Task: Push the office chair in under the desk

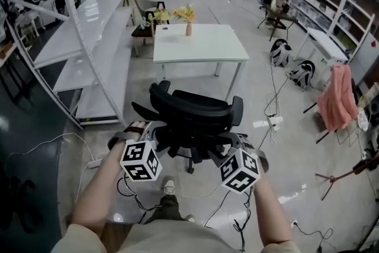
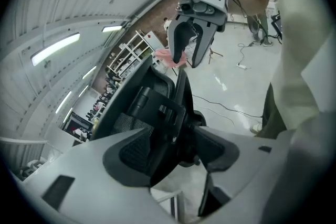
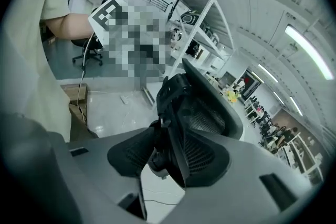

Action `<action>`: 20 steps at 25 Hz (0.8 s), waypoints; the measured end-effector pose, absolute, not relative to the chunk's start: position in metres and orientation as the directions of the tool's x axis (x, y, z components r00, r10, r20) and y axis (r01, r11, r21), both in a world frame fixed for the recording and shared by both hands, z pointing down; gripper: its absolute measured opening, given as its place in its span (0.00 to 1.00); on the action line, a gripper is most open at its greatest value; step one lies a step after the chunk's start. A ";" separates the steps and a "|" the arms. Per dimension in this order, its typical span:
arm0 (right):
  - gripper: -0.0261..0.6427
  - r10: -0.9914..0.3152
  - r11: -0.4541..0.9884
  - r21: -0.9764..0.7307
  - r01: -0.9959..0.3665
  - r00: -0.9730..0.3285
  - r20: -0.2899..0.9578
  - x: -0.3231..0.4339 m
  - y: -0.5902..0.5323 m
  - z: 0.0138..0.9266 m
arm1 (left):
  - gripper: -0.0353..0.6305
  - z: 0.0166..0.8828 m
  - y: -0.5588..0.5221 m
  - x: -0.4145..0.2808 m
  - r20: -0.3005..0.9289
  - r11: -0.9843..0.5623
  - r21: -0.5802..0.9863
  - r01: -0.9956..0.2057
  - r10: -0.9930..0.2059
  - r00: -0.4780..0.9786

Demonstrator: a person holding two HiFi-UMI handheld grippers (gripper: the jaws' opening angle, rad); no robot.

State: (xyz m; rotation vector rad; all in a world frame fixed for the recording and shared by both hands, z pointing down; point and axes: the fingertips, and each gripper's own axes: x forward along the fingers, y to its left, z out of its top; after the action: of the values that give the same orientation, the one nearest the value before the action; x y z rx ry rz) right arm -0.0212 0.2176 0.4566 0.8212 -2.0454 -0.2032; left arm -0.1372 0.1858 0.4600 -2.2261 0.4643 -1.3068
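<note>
A black mesh office chair [image 1: 192,118] stands on the floor with its back toward me, a short way from the white desk [image 1: 204,47]. My left gripper [image 1: 155,134] is at the left edge of the backrest and my right gripper [image 1: 235,144] at the right edge. In the left gripper view the backrest [image 2: 157,113] edge runs between the spread jaws of the left gripper [image 2: 173,152], and the pads stand off it. The right gripper view shows the same: the backrest [image 3: 197,113] edge lies between the right gripper [image 3: 168,157] jaws, which are open.
A vase of yellow flowers [image 1: 188,19] stands on the desk's far side. White shelving [image 1: 77,38] runs along the left. Cables [image 1: 269,109] cross the floor at right, near bags [image 1: 301,74] and a pink cloth [image 1: 336,98]. A wooden chair [image 1: 145,23] is behind the desk.
</note>
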 end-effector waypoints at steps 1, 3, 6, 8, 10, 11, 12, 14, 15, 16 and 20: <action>0.31 -0.612 0.772 0.424 -0.474 -0.376 0.695 -0.022 0.211 0.463 | 0.45 0.465 0.177 -0.138 0.706 -0.810 -0.586 -0.029 -0.528 0.472; 0.31 -0.596 0.781 0.410 -0.471 -0.368 0.713 -0.024 0.199 0.475 | 0.45 0.476 0.160 -0.141 0.719 -0.811 -0.585 -0.013 -0.526 0.455; 0.31 -0.576 0.791 0.395 -0.468 -0.349 0.739 -0.025 0.180 0.491 | 0.45 0.497 0.137 -0.144 0.752 -0.817 -0.575 0.039 -0.509 0.418; 0.29 -0.560 0.800 0.385 -0.460 -0.340 0.756 -0.027 0.169 0.501 | 0.45 0.510 0.123 -0.148 0.770 -0.822 -0.567 0.063 -0.500 0.396; 0.29 -0.542 0.809 0.375 -0.453 -0.326 0.774 -0.025 0.161 0.510 | 0.45 0.521 0.112 -0.149 0.783 -0.827 -0.556 0.077 -0.491 0.381; 0.29 -0.532 0.813 0.369 -0.451 -0.317 0.785 -0.024 0.158 0.515 | 0.44 0.526 0.107 -0.150 0.789 -0.829 -0.553 0.086 -0.488 0.374; 0.29 -0.522 0.817 0.361 -0.450 -0.308 0.796 -0.022 0.155 0.520 | 0.44 0.530 0.102 -0.151 0.793 -0.828 -0.552 0.096 -0.486 0.366; 0.29 -0.501 0.824 0.347 -0.447 -0.290 0.816 -0.018 0.150 0.531 | 0.43 0.541 0.095 -0.151 0.803 -0.831 -0.544 0.114 -0.477 0.356; 0.29 -0.492 0.827 0.341 -0.446 -0.281 0.824 -0.016 0.148 0.537 | 0.43 0.546 0.093 -0.151 0.808 -0.834 -0.539 0.121 -0.470 0.355; 0.29 -0.485 0.829 0.338 -0.446 -0.270 0.832 -0.014 0.145 0.542 | 0.42 0.549 0.090 -0.150 0.808 -0.834 -0.538 0.125 -0.468 0.357; 0.25 -0.470 0.835 0.333 -0.438 -0.253 0.845 -0.009 0.139 0.552 | 0.32 0.545 0.081 -0.150 0.791 -0.826 -0.552 0.114 -0.475 0.386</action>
State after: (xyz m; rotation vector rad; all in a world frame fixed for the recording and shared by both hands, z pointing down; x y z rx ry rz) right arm -0.0094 0.1391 0.5524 0.6819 -1.8816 -0.0359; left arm -0.1496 0.0809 0.5446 -2.1186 0.3088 -1.4597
